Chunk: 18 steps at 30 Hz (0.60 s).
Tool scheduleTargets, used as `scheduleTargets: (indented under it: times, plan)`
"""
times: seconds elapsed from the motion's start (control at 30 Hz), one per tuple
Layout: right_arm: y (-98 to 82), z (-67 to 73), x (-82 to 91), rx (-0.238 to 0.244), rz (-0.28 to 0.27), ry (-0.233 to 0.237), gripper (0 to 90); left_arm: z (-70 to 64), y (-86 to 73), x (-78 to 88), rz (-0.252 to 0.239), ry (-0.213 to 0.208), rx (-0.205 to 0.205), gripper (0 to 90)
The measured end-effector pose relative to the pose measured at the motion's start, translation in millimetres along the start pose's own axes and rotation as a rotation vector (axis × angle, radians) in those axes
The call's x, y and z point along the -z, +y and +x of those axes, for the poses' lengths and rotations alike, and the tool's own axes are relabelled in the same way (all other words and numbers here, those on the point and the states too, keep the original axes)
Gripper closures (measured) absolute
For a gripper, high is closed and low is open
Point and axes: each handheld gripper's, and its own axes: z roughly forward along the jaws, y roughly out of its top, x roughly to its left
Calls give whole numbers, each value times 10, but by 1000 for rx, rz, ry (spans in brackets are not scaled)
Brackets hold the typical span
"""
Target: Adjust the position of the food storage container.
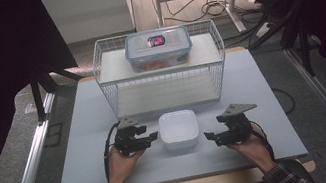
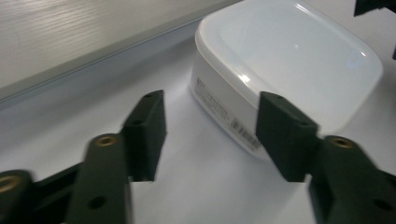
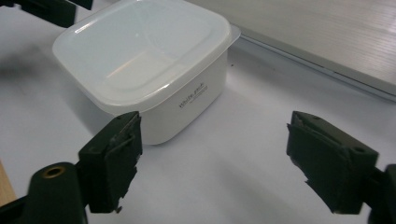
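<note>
Container (image 2: 289, 60) corner behind left hand-held gripper (image 2: 210, 135) pad.

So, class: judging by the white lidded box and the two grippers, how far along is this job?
Early. Done: the white box sits lidded on the table before the wire rack, between both grippers. In hand: nothing; left gripper and right gripper flank it, jaws open, not touching. Left: gripping and moving it.
</note>
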Motion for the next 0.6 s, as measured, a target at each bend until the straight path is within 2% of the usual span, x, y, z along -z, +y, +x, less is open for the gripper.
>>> scheduleTargets:
  times: [0.17, 0.3, 0.37, 0.43, 0.5, 0.6]
  plan:
    - [-17, -6, 23, 4, -21, 1, 134, -6, -130, 96, -21, -43, -17, 216]
    - [-23, -8, 41, 10, -33, 9, 110, -14, -220, 126, -13, -39, -47, 137]
    - [-31, -16, 37, 11, -32, 19, 97, -12, -233, 138, 5, -47, -43, 130]
    - [-40, -19, 25, 10, -20, 23, 86, -12, -233, 148, 1, -38, -47, 126]
    - [-49, -22, 10, 12, -9, 25, 78, -16, -231, 154, -3, -38, -62, 108]
    - [-52, -19, -1, 15, -5, 27, 69, -18, -242, 140, -12, -8, -95, 71]
